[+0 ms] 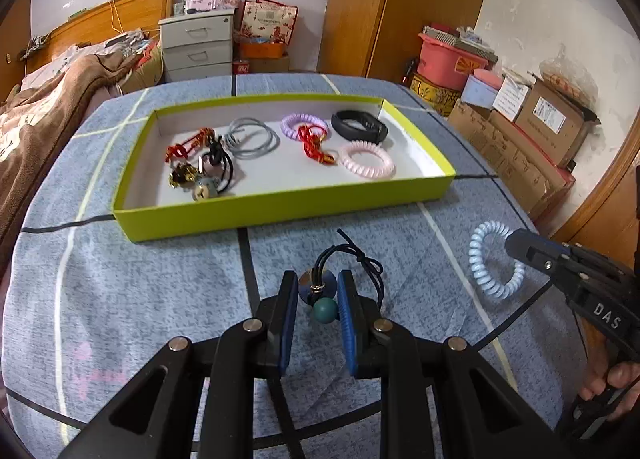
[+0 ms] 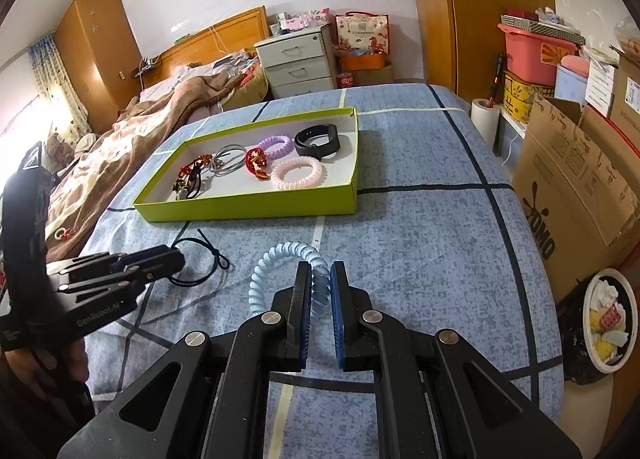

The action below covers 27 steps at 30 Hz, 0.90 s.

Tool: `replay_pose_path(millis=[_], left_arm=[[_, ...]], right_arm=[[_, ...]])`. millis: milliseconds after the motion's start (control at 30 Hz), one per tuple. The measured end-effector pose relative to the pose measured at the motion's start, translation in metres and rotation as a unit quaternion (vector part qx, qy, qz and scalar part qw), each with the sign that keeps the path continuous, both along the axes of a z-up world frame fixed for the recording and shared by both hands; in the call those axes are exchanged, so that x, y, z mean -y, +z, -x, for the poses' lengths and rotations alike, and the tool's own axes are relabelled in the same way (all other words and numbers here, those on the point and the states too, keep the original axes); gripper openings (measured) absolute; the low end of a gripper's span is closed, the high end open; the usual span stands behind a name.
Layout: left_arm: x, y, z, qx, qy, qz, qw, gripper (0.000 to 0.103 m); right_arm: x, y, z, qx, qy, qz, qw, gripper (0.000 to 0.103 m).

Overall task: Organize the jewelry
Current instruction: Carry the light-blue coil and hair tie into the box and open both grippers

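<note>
While the left tool (image 1: 318, 293) clamps its blue pads on the beads of a black cord tie (image 1: 320, 291), the cord's loop trails on the blue cloth (image 1: 160, 299) just ahead of its tips. The right tool (image 2: 320, 283) is pressed together on a pale blue coil band (image 2: 280, 259), which curls off to its left, resting on the cloth. Further ahead of both tools sits the green tray (image 1: 280, 207), holding a pink coil (image 1: 366, 165), a purple coil (image 1: 304, 125), a black band (image 1: 360, 127), grey rings (image 1: 252, 137) and red and black pieces.

Black linkage grippers (image 1: 318, 299), blue-padded fingers (image 2: 337, 311), silver pivot screws, white "DAS" and "GenRobot.AI" lettering
</note>
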State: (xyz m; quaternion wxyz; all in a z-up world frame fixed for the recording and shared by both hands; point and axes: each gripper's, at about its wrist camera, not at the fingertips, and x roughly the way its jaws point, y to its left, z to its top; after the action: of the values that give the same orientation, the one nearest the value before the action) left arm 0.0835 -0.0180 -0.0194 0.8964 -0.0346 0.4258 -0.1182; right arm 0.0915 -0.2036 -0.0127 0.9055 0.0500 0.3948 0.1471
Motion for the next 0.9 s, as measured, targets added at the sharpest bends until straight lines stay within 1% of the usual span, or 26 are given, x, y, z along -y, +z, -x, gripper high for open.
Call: replay_pose_path(millis=[133,200,433,633,733,900], left_arm=[[-0.005,0.009,-0.001,0.01,0.0,0.005,0.9999,0.021],[-0.009,0.014,-0.003,0.013,-0.001,0.013,0.9998,0.021],[-0.029,0.029,-0.022,0.029,0.02,0.018,0.9992,0.021],[-0.042,0.03,-0.042,0.028,0.032,0.013,0.999,0.021],[-0.047,0.028,-0.055,0.022,0.035,0.016,0.999,0.021],[-0.049,0.02,-0.073,0.014,0.028,0.007,0.9995,0.021]], right_arm=[[-0.002,0.004,-0.002,0.004,0.001,-0.005,1.0,0.01],[-0.002,0.008,-0.006,0.006,0.003,-0.015,1.0,0.01],[-0.017,0.022,-0.025,0.022,0.013,-0.02,0.999,0.01],[-0.029,0.022,-0.057,0.018,0.015,-0.019,1.0,0.01],[-0.033,0.019,-0.074,0.013,0.013,-0.021,1.0,0.01],[-0.041,0.01,-0.098,-0.003,0.012,-0.015,1.0,0.01]])
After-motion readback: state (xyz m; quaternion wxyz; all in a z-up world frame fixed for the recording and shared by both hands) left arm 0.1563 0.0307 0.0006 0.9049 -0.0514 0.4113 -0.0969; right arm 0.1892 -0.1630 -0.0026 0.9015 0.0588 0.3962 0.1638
